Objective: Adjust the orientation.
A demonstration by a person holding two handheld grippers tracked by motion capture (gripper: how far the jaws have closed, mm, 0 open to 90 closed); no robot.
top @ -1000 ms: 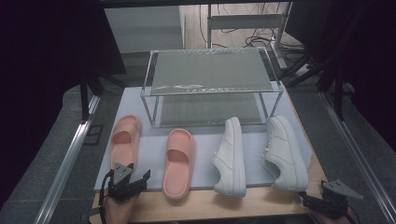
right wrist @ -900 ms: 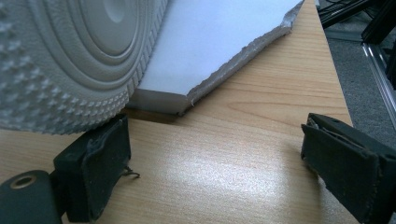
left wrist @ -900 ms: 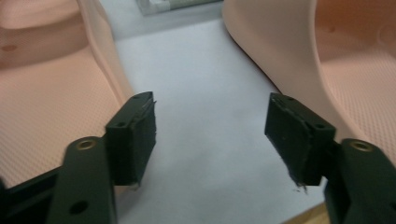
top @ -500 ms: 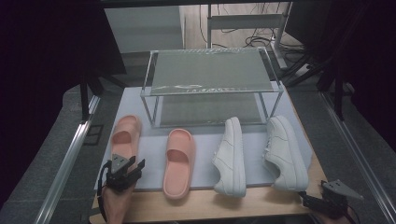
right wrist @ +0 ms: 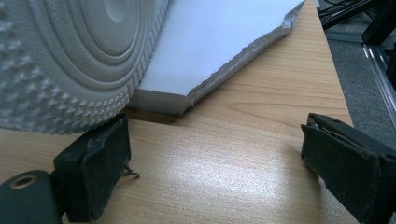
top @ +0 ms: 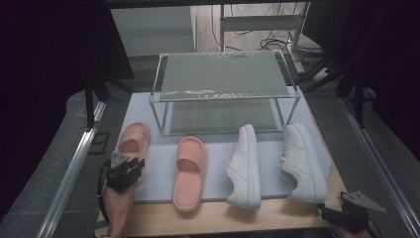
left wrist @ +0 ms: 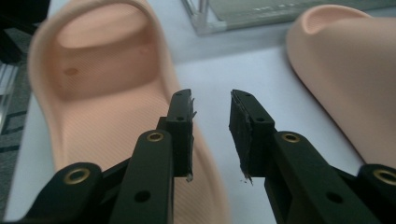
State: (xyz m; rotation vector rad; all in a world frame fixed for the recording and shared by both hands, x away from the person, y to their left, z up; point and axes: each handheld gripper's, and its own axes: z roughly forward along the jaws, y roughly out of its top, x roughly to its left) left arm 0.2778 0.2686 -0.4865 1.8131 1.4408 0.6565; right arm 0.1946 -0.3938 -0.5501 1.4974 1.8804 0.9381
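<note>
A soft, matte, peach-pink foam slide sandal with a ribbed footbed [left wrist: 98,98] lies at the left end of the pale grey foam mat [top: 163,173] on the wooden table [top: 277,218]. The left gripper [left wrist: 211,122] sits at the sandal's near heel; its jaws have just been closing and now stand narrow, one over the footbed and one over the mat, with the sandal's right rim between them, not pressed. The matching sandal [top: 189,171] lies just right. The right gripper [right wrist: 219,158] rests wide open over the bare wood, beside a white sneaker's knobbly rubber sole [right wrist: 70,51].
</note>
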